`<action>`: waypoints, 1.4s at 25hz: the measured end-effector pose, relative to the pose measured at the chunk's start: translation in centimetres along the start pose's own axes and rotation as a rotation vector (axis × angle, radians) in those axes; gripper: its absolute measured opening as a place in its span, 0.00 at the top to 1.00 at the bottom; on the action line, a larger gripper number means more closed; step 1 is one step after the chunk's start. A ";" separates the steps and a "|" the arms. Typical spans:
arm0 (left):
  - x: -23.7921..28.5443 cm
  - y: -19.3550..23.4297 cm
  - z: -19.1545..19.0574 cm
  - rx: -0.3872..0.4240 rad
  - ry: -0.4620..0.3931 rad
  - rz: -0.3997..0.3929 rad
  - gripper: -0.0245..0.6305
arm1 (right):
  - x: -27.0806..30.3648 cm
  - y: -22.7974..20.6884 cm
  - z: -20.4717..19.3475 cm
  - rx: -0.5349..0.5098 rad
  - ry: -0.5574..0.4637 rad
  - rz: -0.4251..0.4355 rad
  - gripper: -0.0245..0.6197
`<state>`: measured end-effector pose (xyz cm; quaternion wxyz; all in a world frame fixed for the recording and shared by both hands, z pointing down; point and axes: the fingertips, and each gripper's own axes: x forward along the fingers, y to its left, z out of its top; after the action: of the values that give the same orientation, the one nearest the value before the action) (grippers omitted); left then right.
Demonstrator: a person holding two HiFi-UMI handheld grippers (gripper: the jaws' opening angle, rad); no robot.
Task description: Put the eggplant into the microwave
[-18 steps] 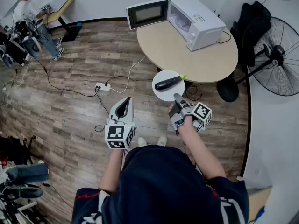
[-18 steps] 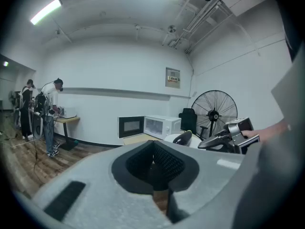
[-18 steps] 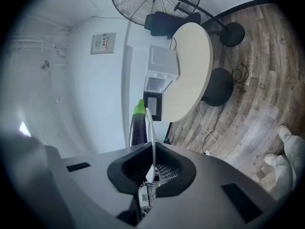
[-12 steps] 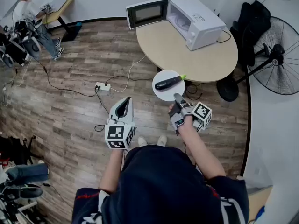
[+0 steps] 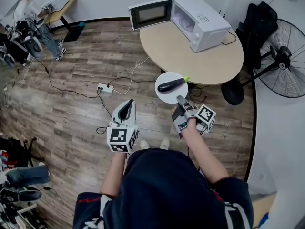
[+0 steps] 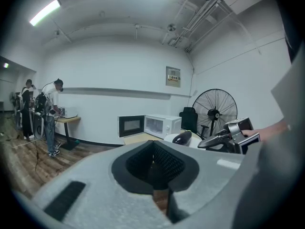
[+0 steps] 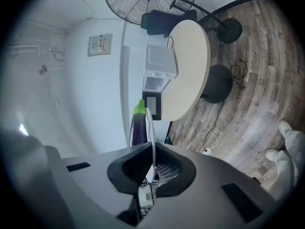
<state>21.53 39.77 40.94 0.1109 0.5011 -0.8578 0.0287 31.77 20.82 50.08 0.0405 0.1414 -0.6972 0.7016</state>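
Mid-carry, by the look of it. Gripping the near rim of a white plate (image 5: 167,97) with the right tool (image 5: 180,99), jaws clamped on it, with the eggplant (image 5: 170,85) lying across the plate, green stem end toward the counter (image 5: 190,56). Holding plate and eggplant in the air just off the counter's near edge, above the wood floor (image 5: 86,109), not over the counter yet. Can see the same from the right tool's view: thin rim pinched edge-on between the jaws, purple eggplant riding on one face of it. No need to open the microwave (image 5: 202,20), parked at the counter's far edge with its door (image 5: 150,14) already swung wide. Next, probably: step in, carry the plate across the counter to that open cavity, keep it level to avoid rolling the eggplant off, then slide it inside. Holding the left tool (image 5: 127,104) closed on nothing, low and out to the left, well apart from the plate, pointing ahead and slightly down. Reaching forward with the right forearm (image 5: 202,151), wrist rolled to put the marker cube (image 5: 206,116) up and to the right
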 end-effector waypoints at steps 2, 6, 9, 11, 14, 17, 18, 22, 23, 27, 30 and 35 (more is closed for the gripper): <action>0.1 -0.1 -0.1 -0.001 0.003 0.006 0.94 | 0.0 -0.2 0.2 0.003 0.004 -0.002 0.93; 0.5 -0.8 -0.1 -0.002 0.008 0.023 0.94 | 0.0 -0.4 0.9 0.007 0.021 0.006 0.93; 0.7 -1.6 -0.3 -0.004 0.009 0.035 0.94 | -0.2 -0.8 1.4 -0.003 0.040 -0.004 0.93; 1.0 -2.2 -0.6 0.001 0.013 0.042 0.94 | -0.3 -1.1 1.9 -0.003 0.051 -0.004 0.93; 1.1 -3.0 -1.1 0.007 0.019 0.057 0.94 | -0.6 -1.8 2.6 0.000 0.065 -0.007 0.93; 1.3 -3.8 -1.5 0.005 0.026 0.065 0.94 | -0.7 -2.3 3.4 0.005 0.071 0.007 0.93; 1.4 -4.1 -1.7 0.006 0.030 0.066 0.94 | -0.7 -2.4 3.6 0.007 0.072 0.010 0.93; 2.0 -5.0 -1.9 0.008 0.035 0.063 0.94 | -0.7 -2.6 4.3 0.013 0.079 0.018 0.93; 2.2 -5.1 -1.9 0.007 0.036 0.062 0.94 | -0.6 -2.7 4.5 0.014 0.079 0.015 0.93; 3.3 -5.3 -2.2 0.014 0.048 0.057 0.94 | -0.1 -2.8 5.2 0.024 0.082 0.016 0.93; 4.4 -5.2 -2.2 0.017 0.052 0.052 0.94 | 0.5 -3.0 6.0 0.034 0.073 0.017 0.93; 6.8 -4.5 -1.4 0.017 0.050 0.043 0.94 | 2.4 -2.5 7.5 0.036 0.066 0.026 0.93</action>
<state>22.40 31.97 43.53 0.1273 0.4826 -0.8651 0.0507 31.22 13.11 52.97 0.0517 0.1095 -0.6846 0.7188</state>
